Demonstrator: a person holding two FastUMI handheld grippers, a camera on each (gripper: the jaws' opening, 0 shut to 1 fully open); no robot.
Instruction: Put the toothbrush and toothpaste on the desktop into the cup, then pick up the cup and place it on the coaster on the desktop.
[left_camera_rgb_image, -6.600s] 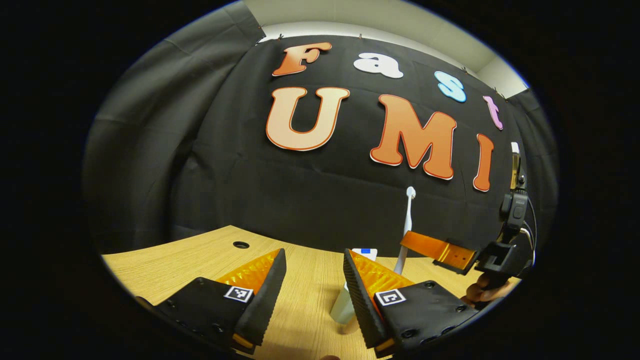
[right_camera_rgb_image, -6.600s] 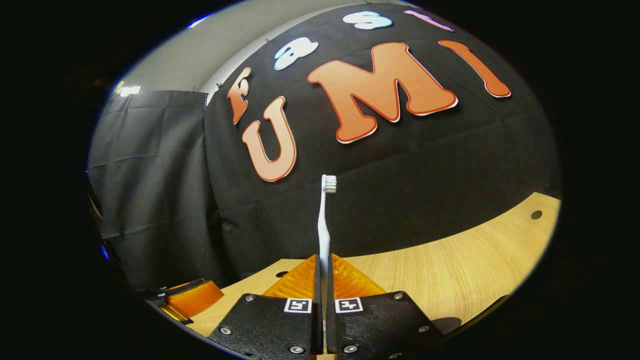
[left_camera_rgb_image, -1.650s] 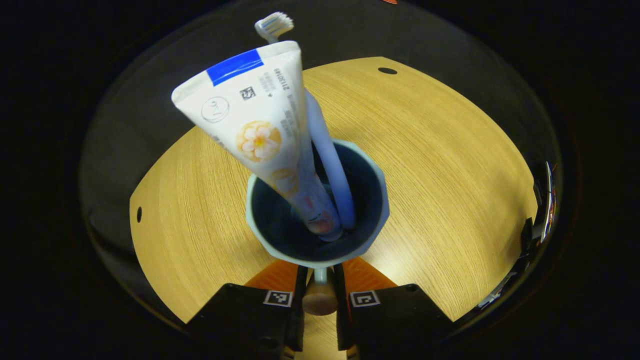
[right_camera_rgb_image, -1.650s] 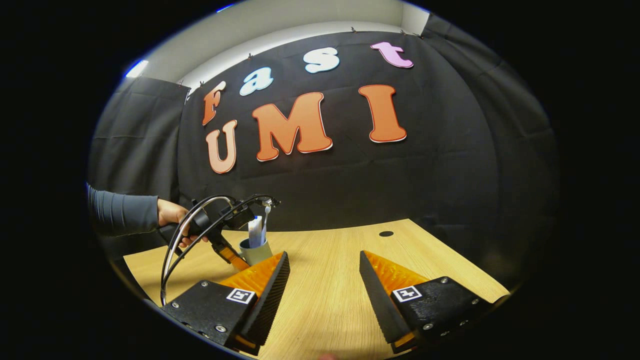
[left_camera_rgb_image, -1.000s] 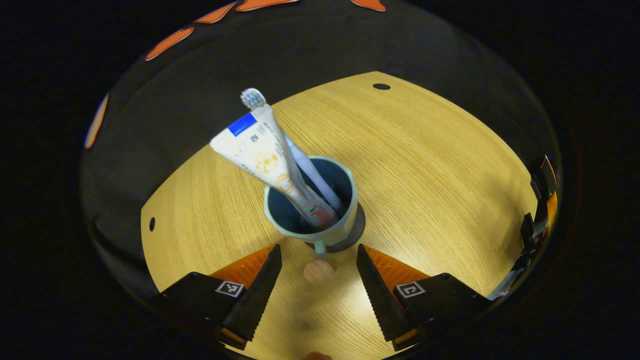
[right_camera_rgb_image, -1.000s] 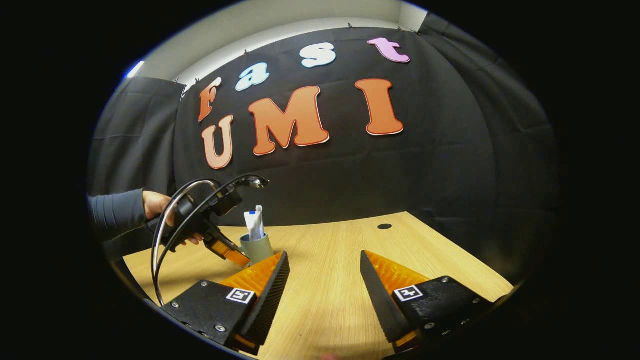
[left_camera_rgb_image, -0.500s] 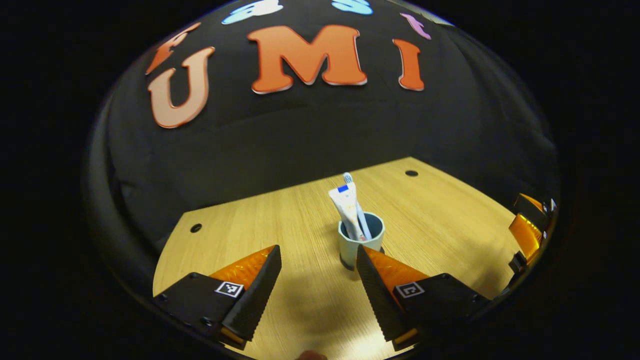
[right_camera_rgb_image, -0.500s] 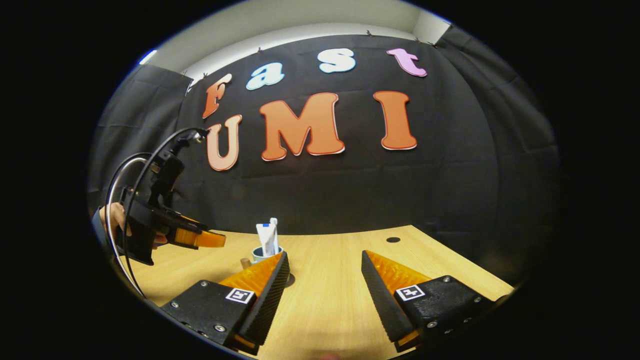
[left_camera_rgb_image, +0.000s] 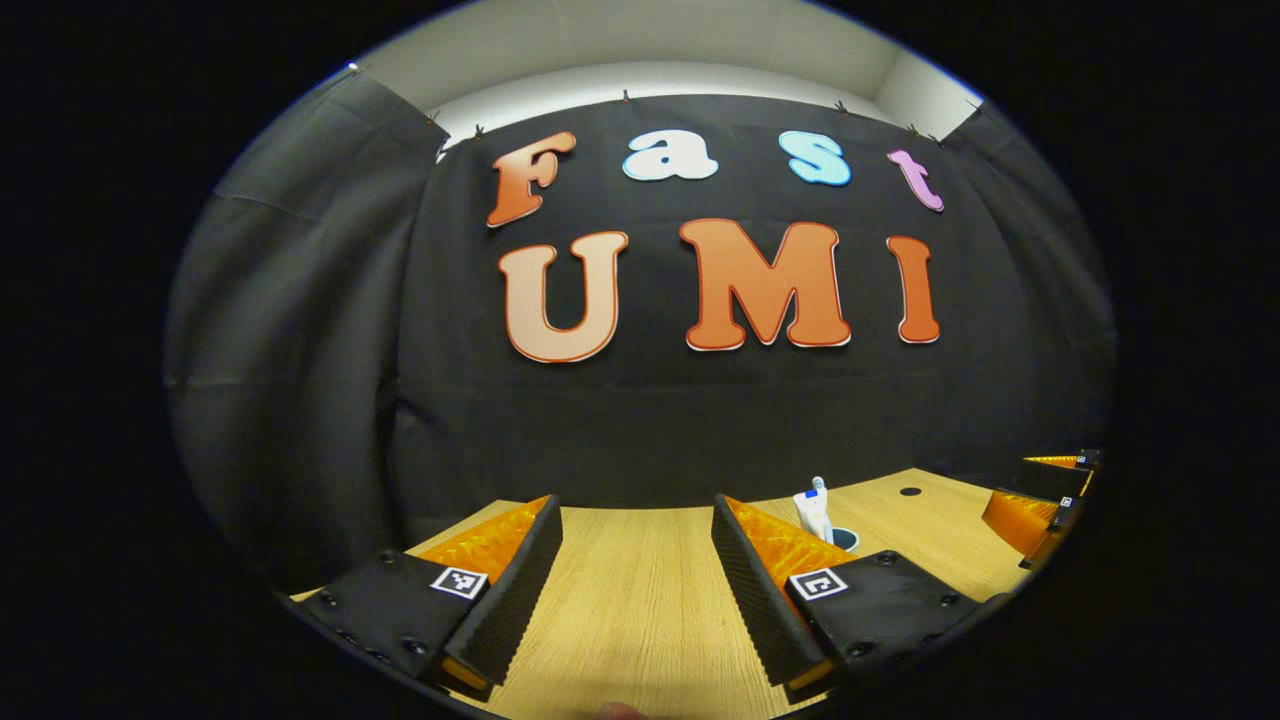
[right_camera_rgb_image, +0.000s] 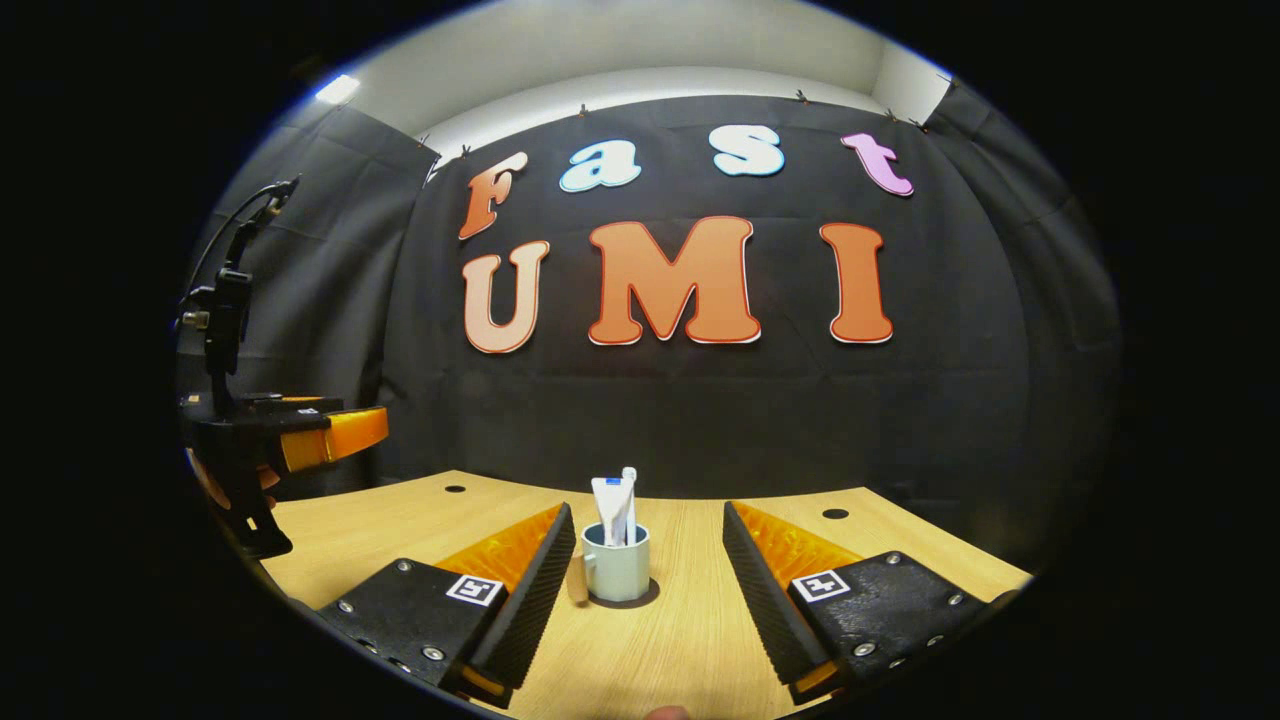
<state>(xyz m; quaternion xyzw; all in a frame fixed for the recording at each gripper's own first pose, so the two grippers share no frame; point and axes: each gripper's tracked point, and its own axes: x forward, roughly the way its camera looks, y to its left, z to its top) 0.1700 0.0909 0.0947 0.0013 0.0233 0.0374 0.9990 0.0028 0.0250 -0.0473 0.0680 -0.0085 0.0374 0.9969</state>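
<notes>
We count one cup (right_camera_rgb_image: 616, 565) on one dark coaster (right_camera_rgb_image: 640, 600), standing on the desk (right_camera_rgb_image: 900, 545) straight ahead of the right gripper (right_camera_rgb_image: 647, 570), framed between its spread fingers. Inside: one toothbrush (right_camera_rgb_image: 629, 500), one toothpaste tube (right_camera_rgb_image: 607, 505), both upright. Left gripper (left_camera_rgb_image: 634, 575) is also spread and holds nothing; the cup sits ahead, behind its right finger.

- One cup (right_camera_rgb_image: 616, 568), dead centre on the tabletop (right_camera_rgb_image: 690, 640).
- One toothbrush (right_camera_rgb_image: 629, 500).
- One toothpaste tube (right_camera_rgb_image: 609, 508).
- One coaster (right_camera_rgb_image: 640, 600).
- Two grippers: right gripper (right_camera_rgb_image: 648, 590), left gripper (left_camera_rgb_image: 632, 590).
</notes>
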